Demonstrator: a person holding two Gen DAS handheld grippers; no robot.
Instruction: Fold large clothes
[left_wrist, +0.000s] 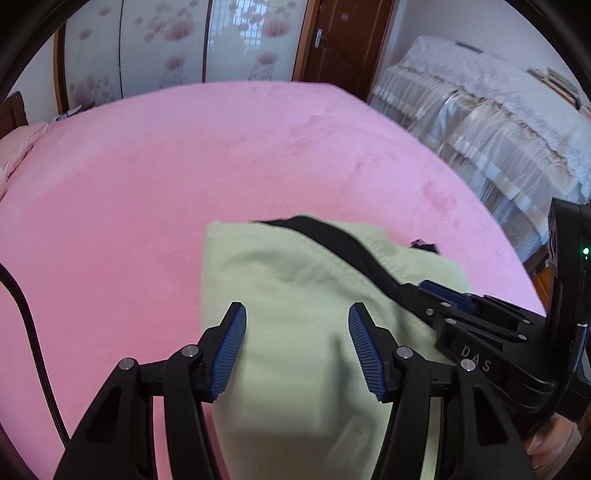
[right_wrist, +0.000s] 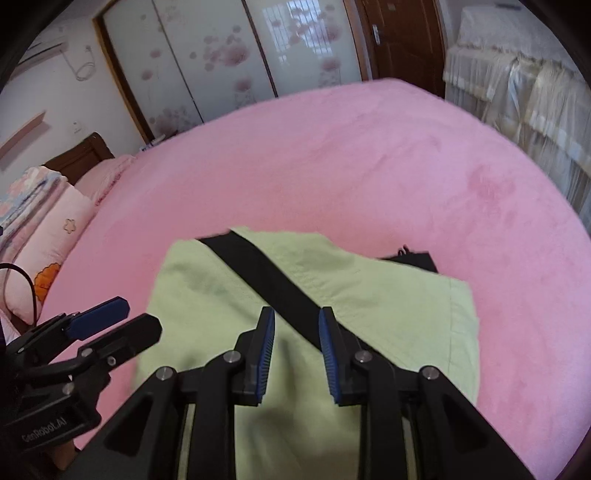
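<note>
A: Where do we have the garment (left_wrist: 295, 295) now?

B: We see it folded into a light green block on the pink bed (left_wrist: 184, 155), at the near edge. Its long axis runs from that near edge away toward the middle of the bed, and its far end is the squared-off one.

A: Starting from the left, what surrounds it?

B: We have pillows (right_wrist: 55, 236) at the left edge of the bed in the right wrist view, then the floral wardrobe doors (right_wrist: 207, 59) past the far edge, a brown door (right_wrist: 406, 37), and a covered piece of furniture (left_wrist: 480, 122) off the right side. Nothing lies between us and the cloth.

A: And our grippers?

B: Our left gripper (left_wrist: 297, 317) hangs over the garment's near-left part with its jaws wide apart, holding nothing. Our right gripper (right_wrist: 297, 325) is over the middle, jaws parted more narrowly, also holding nothing.

A: How does the cloth look?

B: Mostly smooth and pale green, with a black band (right_wrist: 266, 280) running diagonally from the far-left corner toward us, and a bit of black fabric (right_wrist: 413, 258) poking out at the far-right corner.
</note>
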